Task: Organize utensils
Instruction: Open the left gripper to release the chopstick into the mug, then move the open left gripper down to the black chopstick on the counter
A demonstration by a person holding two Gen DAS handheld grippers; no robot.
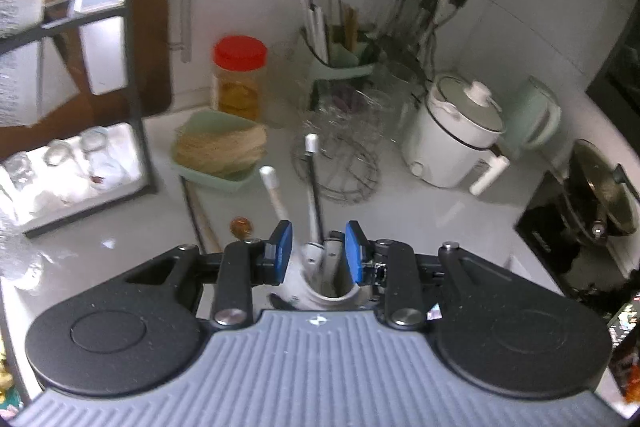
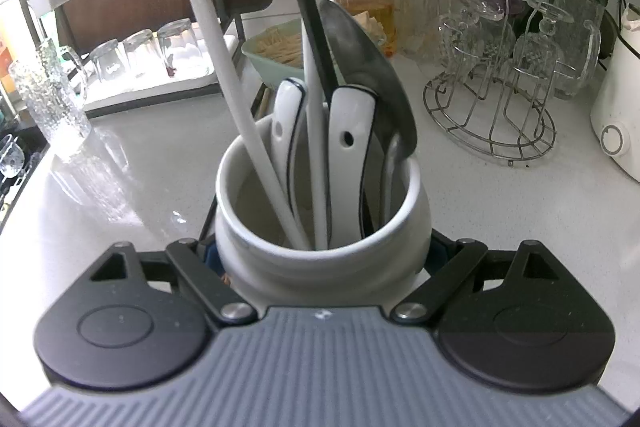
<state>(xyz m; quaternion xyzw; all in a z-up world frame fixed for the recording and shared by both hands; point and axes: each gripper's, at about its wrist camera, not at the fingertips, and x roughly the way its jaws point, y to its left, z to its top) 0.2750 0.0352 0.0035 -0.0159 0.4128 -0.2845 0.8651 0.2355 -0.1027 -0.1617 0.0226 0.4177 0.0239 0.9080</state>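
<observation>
A white ceramic jar (image 2: 320, 267) stands on the white counter, and my right gripper (image 2: 324, 255) is shut on its sides, with the pads hidden behind its body. In it stand two white ceramic spoons (image 2: 348, 131), a metal spoon (image 2: 360, 59), long white handles (image 2: 224, 67) and a black handle (image 2: 308, 11). In the left wrist view the same jar (image 1: 332, 297) sits below my left gripper (image 1: 318, 253). That gripper is open, its blue pads either side of the handles (image 1: 274, 195) without touching them. A pair of chopsticks (image 1: 200, 215) lies on the counter left of the jar.
Behind the jar are a green tray of pale sticks (image 1: 216, 155), a red-lidded jar (image 1: 240, 75), a wire rack of glasses (image 1: 340, 163), a white cooker (image 1: 452, 139) and a green kettle (image 1: 532, 119). A black shelf with glasses (image 1: 80, 167) stands left, a pot (image 1: 600, 195) right.
</observation>
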